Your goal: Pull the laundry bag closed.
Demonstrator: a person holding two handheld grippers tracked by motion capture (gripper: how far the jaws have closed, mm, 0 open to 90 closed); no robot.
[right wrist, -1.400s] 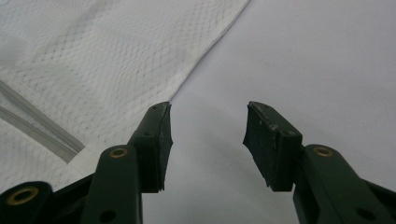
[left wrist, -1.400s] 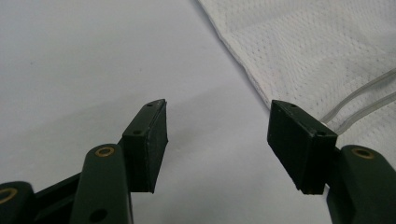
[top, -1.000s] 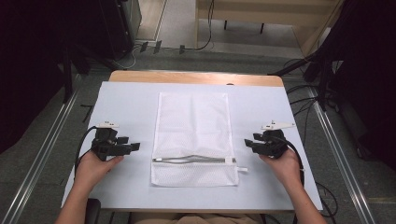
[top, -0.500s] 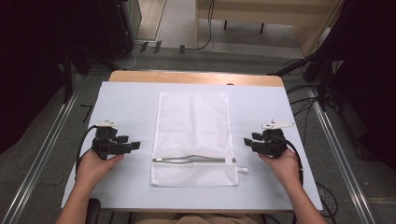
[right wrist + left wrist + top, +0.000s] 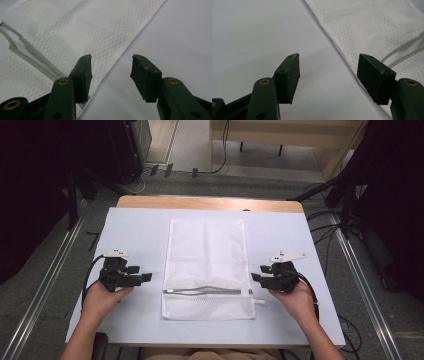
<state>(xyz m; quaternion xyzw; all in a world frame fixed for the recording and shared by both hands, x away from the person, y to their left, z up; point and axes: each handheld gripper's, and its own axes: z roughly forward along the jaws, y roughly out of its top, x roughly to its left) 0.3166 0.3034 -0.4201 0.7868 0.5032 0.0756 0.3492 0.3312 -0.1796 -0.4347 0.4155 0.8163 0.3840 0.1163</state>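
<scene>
White mesh laundry bag (image 5: 207, 267) lies flat at the centre of the counter (image 5: 135, 227), long axis running 12 to 6 o'clock. Zipper (image 5: 207, 291) crosses it near the 6 o'clock end, partly undone, its pull tab (image 5: 258, 300) sticking out past the bag's 3 o'clock edge.

Left hand-held gripper (image 5: 142, 278) sits at 9 o'clock of the bag, level with the zipper, tips toward the bag but apart from it. Jaws stand wide apart, nothing between them; the left gripper view shows bare counter in the gap and the bag's hem (image 5: 342, 53) under the far pad.

Right hand-held gripper (image 5: 254, 277) sits at 3 o'clock, tips just at the bag's edge. Jaws about half apart, having just widened a little, gripping nothing. The right gripper view shows the hem (image 5: 125, 50) running between the pads.

Counter surface is pale blue-white, with a wooden strip (image 5: 210, 203) along the 12 o'clock side.
</scene>
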